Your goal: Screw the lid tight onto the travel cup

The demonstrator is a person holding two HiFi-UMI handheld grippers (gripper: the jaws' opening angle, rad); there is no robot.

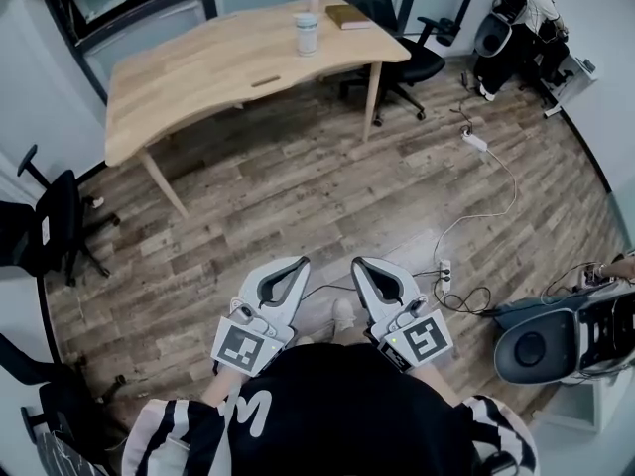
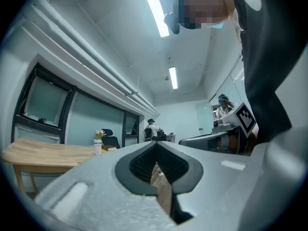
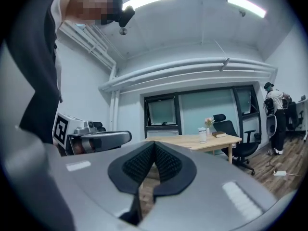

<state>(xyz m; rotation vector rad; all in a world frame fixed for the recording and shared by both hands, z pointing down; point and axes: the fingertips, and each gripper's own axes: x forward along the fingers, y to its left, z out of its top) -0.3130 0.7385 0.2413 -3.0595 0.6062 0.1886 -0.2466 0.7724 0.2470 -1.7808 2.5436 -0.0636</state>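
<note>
Across the plank floor (image 1: 298, 196), a desk (image 1: 198, 77) bears the travel cup (image 1: 307, 34); left claw (image 1: 300, 263), right claw (image 1: 358, 263) closed.

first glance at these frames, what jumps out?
The left gripper and right gripper fill the bottom of the head view, side by side, both shut with nothing between the jaws. The travel cup stands far off on the wooden table at the top, with a stretch of plank floor between. At right, a white power strip and its cable trail across the floor.
</note>
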